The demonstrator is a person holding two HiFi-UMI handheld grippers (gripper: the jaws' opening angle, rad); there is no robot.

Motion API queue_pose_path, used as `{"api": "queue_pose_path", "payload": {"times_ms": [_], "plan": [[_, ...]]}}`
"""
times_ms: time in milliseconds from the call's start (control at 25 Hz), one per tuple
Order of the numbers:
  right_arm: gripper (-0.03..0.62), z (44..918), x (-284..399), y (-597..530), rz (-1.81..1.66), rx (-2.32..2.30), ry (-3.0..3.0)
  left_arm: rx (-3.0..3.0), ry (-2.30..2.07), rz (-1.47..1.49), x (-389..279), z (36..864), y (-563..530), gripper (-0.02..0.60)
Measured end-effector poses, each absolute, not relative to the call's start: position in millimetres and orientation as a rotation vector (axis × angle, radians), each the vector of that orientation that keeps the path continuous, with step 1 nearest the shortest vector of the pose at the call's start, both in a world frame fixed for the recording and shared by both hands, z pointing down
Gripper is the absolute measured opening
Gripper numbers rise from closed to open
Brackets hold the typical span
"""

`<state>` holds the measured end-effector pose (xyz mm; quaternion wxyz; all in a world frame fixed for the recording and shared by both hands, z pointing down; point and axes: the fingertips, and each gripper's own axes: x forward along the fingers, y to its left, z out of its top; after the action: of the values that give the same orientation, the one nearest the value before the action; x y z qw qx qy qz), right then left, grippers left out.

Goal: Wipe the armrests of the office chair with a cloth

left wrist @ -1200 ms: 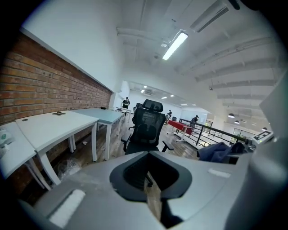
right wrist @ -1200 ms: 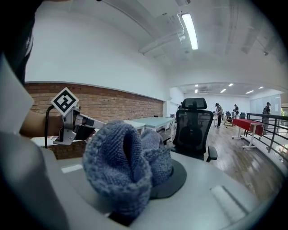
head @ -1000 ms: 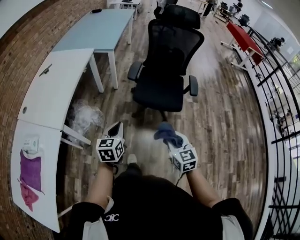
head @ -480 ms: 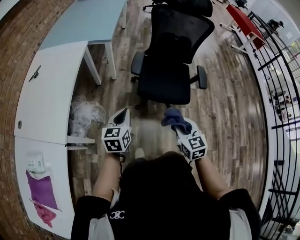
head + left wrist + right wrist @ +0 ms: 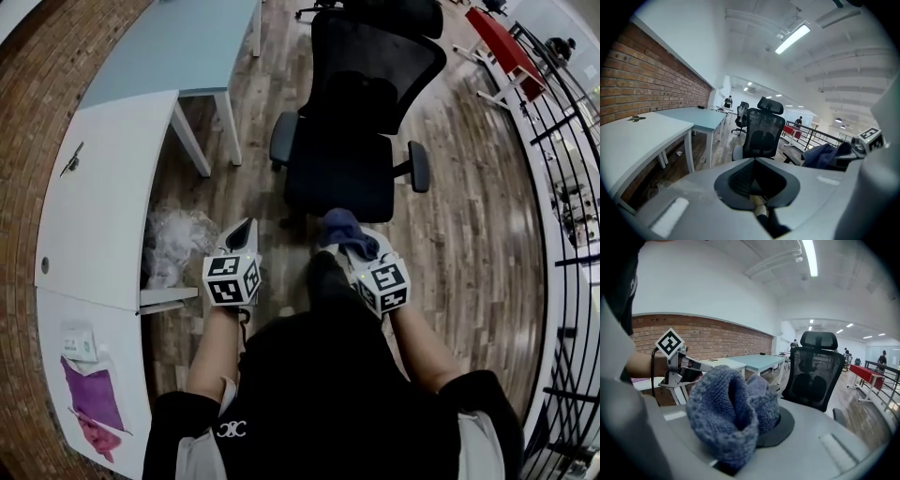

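Note:
The black mesh office chair stands on the wood floor ahead of me, with its armrests at the seat's left and right. My right gripper is shut on a bunched blue-grey cloth, held just short of the seat's front edge. The cloth fills the right gripper view, with the chair beyond it. My left gripper hangs to the left of the seat front, shut with nothing in it. In the left gripper view the chair is straight ahead.
A white desk and a pale blue table run along the brick wall at left. A clear plastic bag lies under the desk. Purple cloths lie on its near end. A black railing and a red table are at right.
I have come closer to the chair, so its seat now lies just past both grippers. The cloth stays held in the right gripper and the left stays shut.

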<state>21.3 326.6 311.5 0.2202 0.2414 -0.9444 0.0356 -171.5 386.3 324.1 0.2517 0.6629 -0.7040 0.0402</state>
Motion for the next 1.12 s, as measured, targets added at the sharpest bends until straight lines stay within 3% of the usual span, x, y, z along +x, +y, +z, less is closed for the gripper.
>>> {"api": "queue_pose_path", "payload": {"times_ms": [720,1120], "plan": [[0.043,359,-80,48,0.068,0.321,-2.606,1.691,-1.946,0.251,-226,339,114,0.006],[0.043,449,-153,-58,0.062,0.145,-2.544,1.503,-1.959,0.245,-244,377,58,0.006]]}}
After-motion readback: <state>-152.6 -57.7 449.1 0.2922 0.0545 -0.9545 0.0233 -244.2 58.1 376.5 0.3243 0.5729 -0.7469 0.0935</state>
